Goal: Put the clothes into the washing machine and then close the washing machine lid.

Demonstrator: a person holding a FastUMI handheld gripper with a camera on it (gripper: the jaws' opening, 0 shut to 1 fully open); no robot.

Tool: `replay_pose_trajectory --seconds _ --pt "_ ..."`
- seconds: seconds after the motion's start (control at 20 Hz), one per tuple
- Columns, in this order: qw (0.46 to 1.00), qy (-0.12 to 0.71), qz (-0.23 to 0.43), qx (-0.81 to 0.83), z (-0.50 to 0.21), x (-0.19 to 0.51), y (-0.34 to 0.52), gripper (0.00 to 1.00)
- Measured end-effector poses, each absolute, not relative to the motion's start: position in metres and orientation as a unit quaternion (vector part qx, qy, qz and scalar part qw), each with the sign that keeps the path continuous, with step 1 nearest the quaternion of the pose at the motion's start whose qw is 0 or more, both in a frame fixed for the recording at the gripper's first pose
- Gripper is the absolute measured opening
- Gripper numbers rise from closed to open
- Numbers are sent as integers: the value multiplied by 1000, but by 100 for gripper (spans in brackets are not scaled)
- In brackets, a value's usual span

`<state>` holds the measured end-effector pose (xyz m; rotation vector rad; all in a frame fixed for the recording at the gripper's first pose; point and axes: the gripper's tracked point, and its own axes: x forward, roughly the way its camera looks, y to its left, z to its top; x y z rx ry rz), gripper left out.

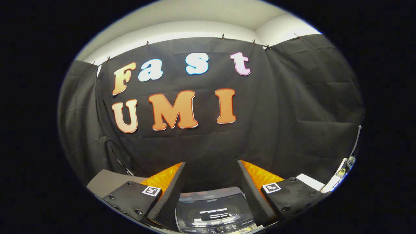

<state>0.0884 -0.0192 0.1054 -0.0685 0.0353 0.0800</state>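
**Hovering tongs, spread wide above the closed washer**

Hovering apart and gripping nothing, the tongs (211, 182) are seen at the bottom of the gripper view, with a broad gap left between the two fingers (169, 195). The fingers are angled outward from each other, and a small square black-and-white marker (151, 190) is carried on the block behind each one.

The small dark grey top-loading washing machine with a glossy tinted lid (213, 213) is found low down, in the gap between the fingers and partly hidden behind their inner edges. Its lid appears to be lying flat and closed, and overhead light is reflected on it. A strip of controls can be made out along its near edge, though the details are too small to be told. No contact between the fingers and the machine is seen; whether the machine lies just below or somewhat ahead of the tips cannot be told.

Beyond the fingers, the black cloth wall of the booth (292, 113) is hung, pinned along a white upper wall (182, 29). A flat grey panel (107, 182) is seen beside the left finger, and some white items (310, 182) beside the right one.
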Motion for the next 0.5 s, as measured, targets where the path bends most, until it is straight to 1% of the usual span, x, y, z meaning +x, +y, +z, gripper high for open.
replay_pose_trajectory --seconds 0.25,0.5 --pt "999 -28 29 -34 166 79 -25 98" --pt "999 -24 20 -32 165 63 -35 98"
